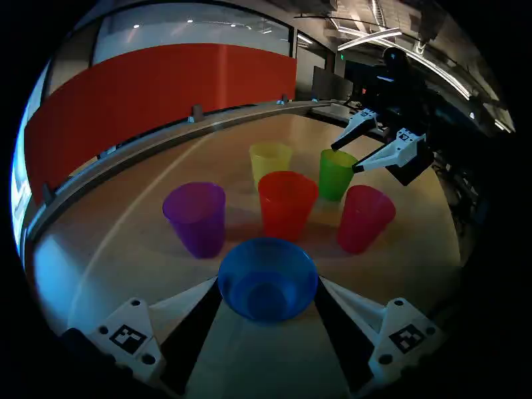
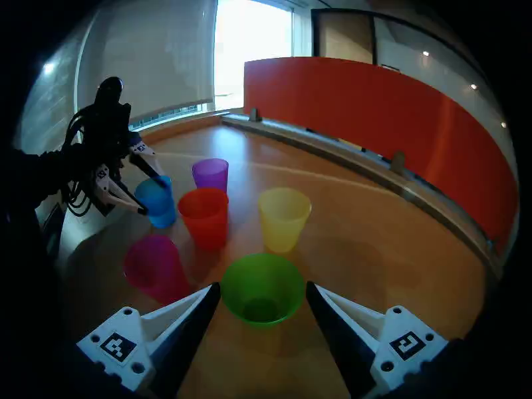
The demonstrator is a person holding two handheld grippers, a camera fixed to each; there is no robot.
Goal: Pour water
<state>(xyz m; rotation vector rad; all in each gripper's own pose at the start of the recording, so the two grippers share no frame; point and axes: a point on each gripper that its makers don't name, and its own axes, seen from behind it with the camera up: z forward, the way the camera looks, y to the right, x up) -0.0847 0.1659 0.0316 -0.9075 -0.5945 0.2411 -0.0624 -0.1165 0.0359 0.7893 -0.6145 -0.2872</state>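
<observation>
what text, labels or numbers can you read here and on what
no readable text
left claw tags: black-and-white square patterns, no letters
right claw tags: the same
blue cup and green cup: plain

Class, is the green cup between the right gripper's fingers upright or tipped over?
Upright: the green cup has its open rim facing up and its narrower base down toward the table.

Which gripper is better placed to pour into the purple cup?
Left gripper, probably: its blue cup sits beside the purple cup; from the right gripper and its green cup, the red cup stands in the way.
</observation>
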